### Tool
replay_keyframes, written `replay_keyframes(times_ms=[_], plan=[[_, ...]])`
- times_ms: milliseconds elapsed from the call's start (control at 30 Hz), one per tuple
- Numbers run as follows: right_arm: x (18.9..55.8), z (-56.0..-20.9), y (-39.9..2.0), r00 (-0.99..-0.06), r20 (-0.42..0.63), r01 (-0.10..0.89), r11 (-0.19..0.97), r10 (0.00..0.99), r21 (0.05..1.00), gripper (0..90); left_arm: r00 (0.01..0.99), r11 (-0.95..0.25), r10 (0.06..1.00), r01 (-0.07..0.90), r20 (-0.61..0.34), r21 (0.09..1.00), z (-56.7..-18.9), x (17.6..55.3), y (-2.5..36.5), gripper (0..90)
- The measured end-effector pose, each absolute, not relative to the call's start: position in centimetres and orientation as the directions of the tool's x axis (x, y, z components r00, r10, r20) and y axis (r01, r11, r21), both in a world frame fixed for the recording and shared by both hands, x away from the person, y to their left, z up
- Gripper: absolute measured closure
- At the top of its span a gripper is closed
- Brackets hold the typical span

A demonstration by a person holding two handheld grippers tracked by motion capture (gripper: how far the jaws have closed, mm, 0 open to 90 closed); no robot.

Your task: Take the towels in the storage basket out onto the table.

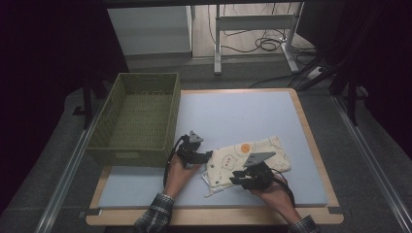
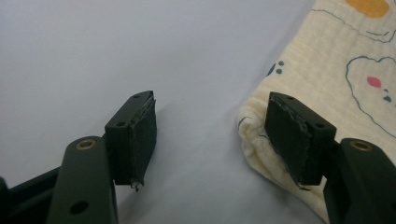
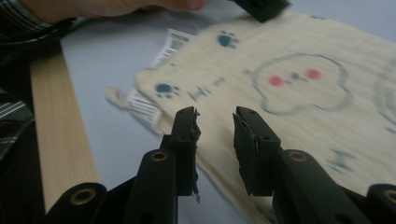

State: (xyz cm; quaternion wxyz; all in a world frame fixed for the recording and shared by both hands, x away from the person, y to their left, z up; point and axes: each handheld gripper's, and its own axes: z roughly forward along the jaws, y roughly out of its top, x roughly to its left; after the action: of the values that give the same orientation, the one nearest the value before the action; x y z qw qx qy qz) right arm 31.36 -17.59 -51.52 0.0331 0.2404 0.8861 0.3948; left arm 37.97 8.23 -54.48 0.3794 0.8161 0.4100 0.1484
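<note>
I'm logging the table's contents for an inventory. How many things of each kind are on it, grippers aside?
Green woven basket: 1
Cream printed cloth: 1
White tags on the cloth: 2
Total: 4

So the basket sits on the table's far-left corner, hanging over the edge a bit. The cloth lies on the table to the basket's right, nearer the front, with the left gripper by its left edge and the right gripper at its front edge.
</note>
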Motion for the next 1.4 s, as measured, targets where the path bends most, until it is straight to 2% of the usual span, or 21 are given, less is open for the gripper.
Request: replay_keyframes(times_ms=[200, 367, 533, 567, 667, 767, 833, 900, 1000, 1067, 1167, 1400], plan=[[30.6, -51.8, -14.5, -0.911, 0.129, 0.361, 0.606, 0.392, 0.709, 65.2, 0.621, -0.378, 0.781, 0.556, -0.068, 0.741, -54.5, 38.0, 8.2, 34.3], [30.1, -52.0, -12.1, -0.927, 0.113, 0.328, 0.63, 0.356, 0.704, 57.9, 0.621, -0.378, 0.781, 0.555, -0.067, 0.741, -54.5, 38.0, 8.3, 34.4], [29.7, -52.5, -10.8, -0.938, 0.083, 0.299, 0.662, 0.337, 0.688, 56.3, 0.621, -0.377, 0.781, 0.555, -0.068, 0.741, -54.5, 38.0, 8.3, 34.4], [29.5, -52.6, -10.6, -0.939, 0.067, 0.292, 0.675, 0.339, 0.677, 57.1, 0.62, -0.376, 0.782, 0.556, -0.068, 0.742, -54.5, 38.0, 8.3, 34.6], [28.9, -52.8, -10.5, -0.936, -0.005, 0.256, 0.69, 0.353, 0.676, 67.9, 0.618, -0.374, 0.783, 0.557, -0.069, 0.742, -54.5, 38.0, 8.3, 34.9], [28.7, -52.7, -10.5, -0.938, -0.003, 0.256, 0.698, 0.347, 0.669, 81.6, 0.618, -0.374, 0.783, 0.555, -0.067, 0.743, -54.5, 38.0, 8.2, 35.3], [28.7, -52.6, -10.6, -0.936, 0.007, 0.268, 0.697, 0.353, 0.665, 85.1, 0.62, -0.377, 0.782, 0.555, -0.066, 0.742, -54.4, 37.9, 8.2, 36.2], [28.9, -52.6, -10.7, -0.933, 0.025, 0.284, 0.692, 0.358, 0.664, 86.2, 0.634, -0.381, 0.77, 0.547, -0.071, 0.746, -54.4, 37.8, 8.2, 41.6], [29.3, -52.6, -10.8, -0.93, 0.059, 0.308, 0.679, 0.363, 0.666, 87.1, 0.669, -0.381, 0.735, 0.543, -0.111, 0.748, -54.3, 37.5, 8.2, 63.0], [29.5, -52.5, -10.7, -0.927, 0.078, 0.32, 0.67, 0.366, 0.67, 87.3, 0.674, -0.358, 0.721, 0.562, -0.161, 0.745, -54.3, 37.5, 8.2, 83.0], [29.6, -52.2, -10.2, -0.929, 0.077, 0.314, 0.66, 0.362, 0.682, 87.5, 0.639, -0.346, 0.76, 0.551, -0.117, 0.76, -53.9, 37.2, 8.5, 85.9], [29.7, -51.4, -9.4, -0.931, 0.086, 0.304, 0.625, 0.355, 0.719, 87.4, 0.622, -0.291, 0.771, 0.536, -0.138, 0.792, -52.7, 36.8, 9.6, 86.2]])
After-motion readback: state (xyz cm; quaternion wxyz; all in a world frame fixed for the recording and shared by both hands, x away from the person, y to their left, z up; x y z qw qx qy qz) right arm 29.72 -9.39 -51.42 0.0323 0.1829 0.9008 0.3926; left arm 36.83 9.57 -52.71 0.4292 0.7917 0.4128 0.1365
